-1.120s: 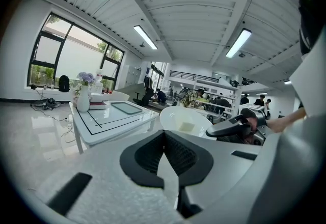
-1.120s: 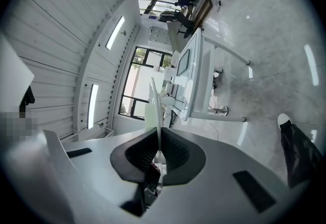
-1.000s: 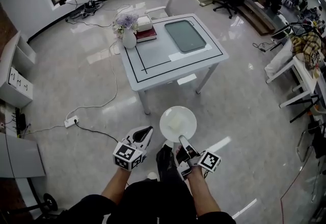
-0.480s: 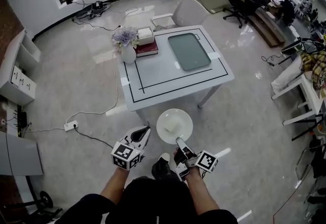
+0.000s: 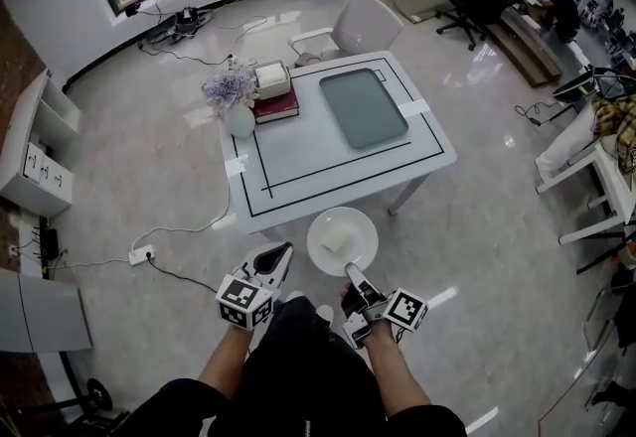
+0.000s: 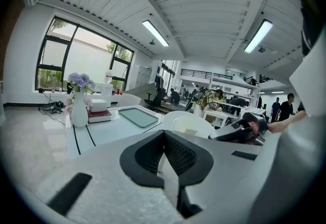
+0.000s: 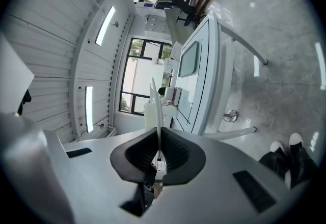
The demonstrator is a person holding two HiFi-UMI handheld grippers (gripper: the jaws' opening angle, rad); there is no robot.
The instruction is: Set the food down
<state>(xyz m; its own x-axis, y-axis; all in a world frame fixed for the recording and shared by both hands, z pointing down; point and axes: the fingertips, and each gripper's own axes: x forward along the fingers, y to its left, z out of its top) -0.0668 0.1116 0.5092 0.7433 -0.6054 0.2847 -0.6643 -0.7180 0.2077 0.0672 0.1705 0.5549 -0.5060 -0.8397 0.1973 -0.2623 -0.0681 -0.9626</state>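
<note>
Pinches the near rim of a white plate (image 5: pixel 360 224) in the right claw (image 5: pixel 350 271), pads shut hard on the thin edge. Carries the plate level in the air over the floor, just short of the near edge of the bench (image 5: pixel 298 172) and not touching it. Bears a small pale block of food (image 5: pixel 336 241) near the plate's middle; cannot tell what kind. Turns the plate edge-on in the right gripper view, a thin blade rising from between the pads, so hides its top face there.

Holds the left claw (image 5: pixel 285 250) just beside the plate's left rim, apart from it, jaws pressed together on nothing. Shows black-and-white square patterns on each marker cube (image 5: pixel 243 301), patterns rather than words.

Carries on the bench a grey-green tray (image 5: pixel 363 107), a white vase (image 5: pixel 239 120) of lilac flowers (image 5: pixel 229 85) at the far left corner, and a red book (image 5: pixel 280 110) beside it with a white box (image 5: pixel 271 79) on top; lettering on book and box too small to read. Tucks a white chair (image 5: pixel 363 23) against the bench's far side.

Cuts off both forearms (image 5: pixel 390 375) at the lower edge of the head view. Shrinks a seated person (image 5: pixel 562 6) at the far right desks to a small dark shape.
</note>
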